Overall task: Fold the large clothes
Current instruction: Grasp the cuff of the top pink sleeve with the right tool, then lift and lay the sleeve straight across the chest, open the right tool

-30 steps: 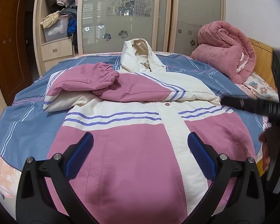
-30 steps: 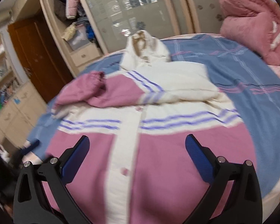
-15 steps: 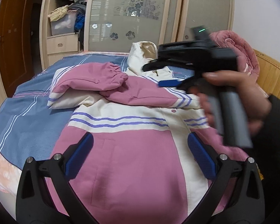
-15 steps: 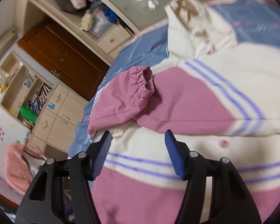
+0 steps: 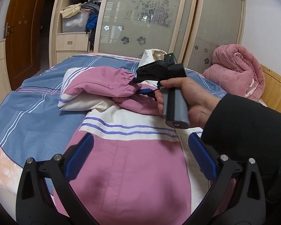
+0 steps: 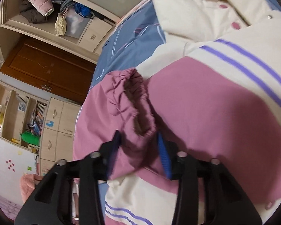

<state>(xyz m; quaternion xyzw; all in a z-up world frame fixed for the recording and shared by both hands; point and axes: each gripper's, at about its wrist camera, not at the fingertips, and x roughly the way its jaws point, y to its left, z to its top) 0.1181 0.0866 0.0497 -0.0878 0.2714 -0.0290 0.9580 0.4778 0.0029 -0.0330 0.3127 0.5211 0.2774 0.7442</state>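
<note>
Padded jacket (image 5: 133,168) in pink and cream, lying front-up and spread across the bed (image 5: 28,101), with both sleeves laid over the chest. The step in hand appears to be the sleeve fold: the right gripper (image 6: 138,146) has its jaws set either side of the gathered cuff (image 6: 134,101) of the upper sleeve, fabric bunched between the blue pads (image 6: 163,150), the gap narrow; whether the pads already pinch the cloth or only bracket it cannot be told from these views. In the left wrist view the same tool is seen from behind, held in the right hand (image 5: 185,97) at the cuff. The left gripper (image 5: 140,159) hovers over the lower front panel, jaws wide apart and holding nothing. The next move probably calls for a firm closure on the cuff, then carrying the sleeve flat across the body, the free gripper steadying the hem or panel so the slippery shell does not drag. Hidden or unclear: the person's dark forearm covers the jacket's side nearest it; the cream hood (image 6: 202,13) is partly masked in the left view; the hem is cut off.
</note>
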